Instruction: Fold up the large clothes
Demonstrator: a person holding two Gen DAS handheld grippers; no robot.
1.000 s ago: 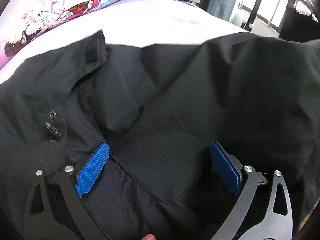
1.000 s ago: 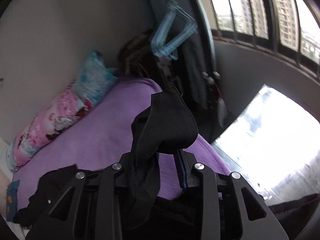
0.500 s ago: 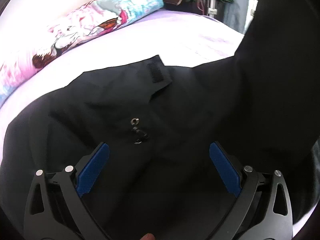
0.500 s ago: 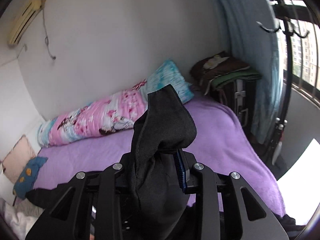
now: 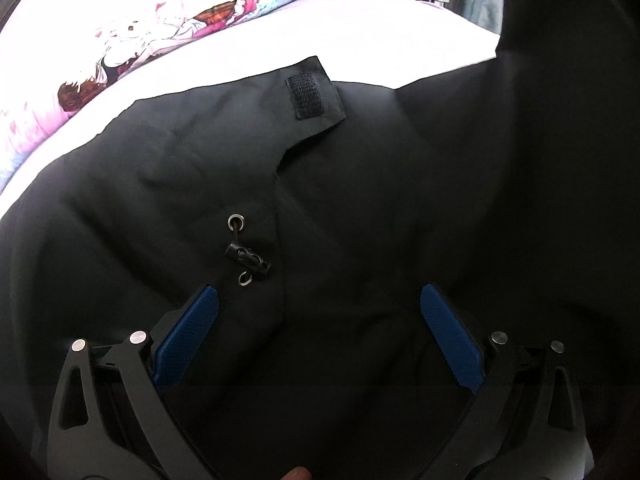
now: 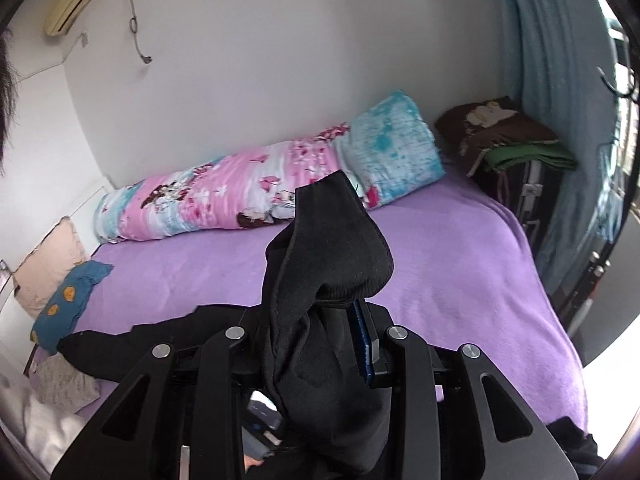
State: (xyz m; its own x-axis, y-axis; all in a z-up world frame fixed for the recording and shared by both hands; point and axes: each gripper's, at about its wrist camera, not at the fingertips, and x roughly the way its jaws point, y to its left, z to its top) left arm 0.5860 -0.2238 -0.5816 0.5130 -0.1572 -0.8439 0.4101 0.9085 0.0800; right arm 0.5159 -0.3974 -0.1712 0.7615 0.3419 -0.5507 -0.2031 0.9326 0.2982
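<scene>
A large black jacket (image 5: 360, 184) lies spread on the purple bed. A velcro tab (image 5: 306, 96) and a drawcord toggle (image 5: 248, 258) show on it. My left gripper (image 5: 320, 316) is open, its blue pads (image 5: 188, 328) just above the fabric near the toggle. My right gripper (image 6: 332, 320) is shut on a bunched black part of the jacket (image 6: 328, 256) and holds it up above the bed. The lifted cloth hangs at the right of the left wrist view (image 5: 568, 128).
The purple bed (image 6: 440, 264) has a long pink and blue pillow (image 6: 256, 196) along the wall. A blue cushion (image 6: 68, 300) lies at the left. A suitcase with folded clothes (image 6: 516, 160) stands at the far right, by a blue curtain (image 6: 552, 80).
My right gripper has swung left with the black cloth, from facing the window to facing the bed and wall. My left gripper has shifted over the jacket, so the toggle now sits ahead of it.
</scene>
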